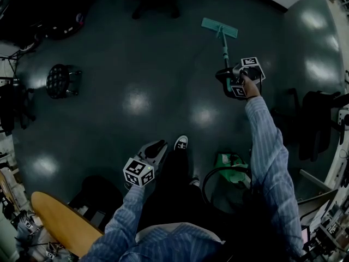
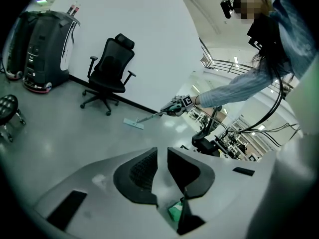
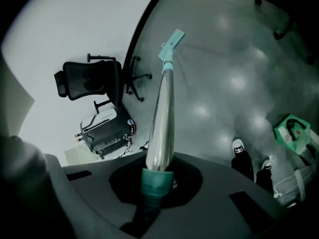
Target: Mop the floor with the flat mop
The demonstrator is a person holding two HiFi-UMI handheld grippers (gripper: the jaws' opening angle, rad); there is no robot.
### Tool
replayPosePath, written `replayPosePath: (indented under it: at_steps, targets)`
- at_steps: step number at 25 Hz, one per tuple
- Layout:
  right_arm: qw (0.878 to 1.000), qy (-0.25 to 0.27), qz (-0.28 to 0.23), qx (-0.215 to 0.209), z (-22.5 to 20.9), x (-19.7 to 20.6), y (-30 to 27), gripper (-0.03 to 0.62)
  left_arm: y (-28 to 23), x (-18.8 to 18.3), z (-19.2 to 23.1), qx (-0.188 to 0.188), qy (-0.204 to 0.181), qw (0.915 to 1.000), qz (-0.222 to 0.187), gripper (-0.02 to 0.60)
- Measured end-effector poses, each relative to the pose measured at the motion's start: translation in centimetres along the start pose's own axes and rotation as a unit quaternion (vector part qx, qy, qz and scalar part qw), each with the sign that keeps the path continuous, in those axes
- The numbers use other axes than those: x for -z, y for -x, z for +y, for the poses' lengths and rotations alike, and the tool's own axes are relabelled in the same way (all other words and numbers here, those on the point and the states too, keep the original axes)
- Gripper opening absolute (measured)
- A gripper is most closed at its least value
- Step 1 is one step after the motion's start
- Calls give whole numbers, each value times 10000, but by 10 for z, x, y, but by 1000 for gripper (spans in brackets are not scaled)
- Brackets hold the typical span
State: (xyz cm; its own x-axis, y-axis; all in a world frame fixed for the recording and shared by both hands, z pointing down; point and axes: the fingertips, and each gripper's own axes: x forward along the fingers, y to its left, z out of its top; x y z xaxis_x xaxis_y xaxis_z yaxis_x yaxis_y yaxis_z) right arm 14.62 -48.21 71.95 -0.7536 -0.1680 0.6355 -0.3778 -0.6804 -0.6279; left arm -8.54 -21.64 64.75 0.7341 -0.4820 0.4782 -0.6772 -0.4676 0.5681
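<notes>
The flat mop has a teal head lying flat on the dark floor ahead of me, and a slim handle running back to my right gripper. In the right gripper view the jaws are shut on the handle's teal grip, and the silver shaft runs out to the mop head. My left gripper hangs low beside my leg, its jaws close together with nothing between them. The left gripper view shows the mop head and the right gripper from the side.
A black office chair stands by the white wall, with a black machine to its left and a round stool nearby. A green bag sits near my right foot. A wooden tabletop lies behind my left side.
</notes>
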Motion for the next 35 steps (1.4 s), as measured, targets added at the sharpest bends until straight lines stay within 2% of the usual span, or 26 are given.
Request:
replayPosePath:
  at_steps: [7,10,19,25,30,35]
  targets:
    - [10000,26,75,59,-36,50,13,9,8,-5,-3,119,-162,9998,-85,64]
    - [9998,39,144,122,-61,83,23,9,14,-1,-15,162,-213,9995,-145,64]
    - [9993,-126,318,115,-155,226,56,9,46,34,-78,444,-479,9978,-108,64]
    - [9983,-64,486,326,-232,319,71,9,71,63,-120,573,-638,9962,-112,64]
    - [9978,-147,593,255,-285,397,80,9,101,91,-155,677,-783,9945,-157,64]
    - [9969,-140,749,215,-339,472,94,9,128,123,-186,738,-726,9942,-299,64]
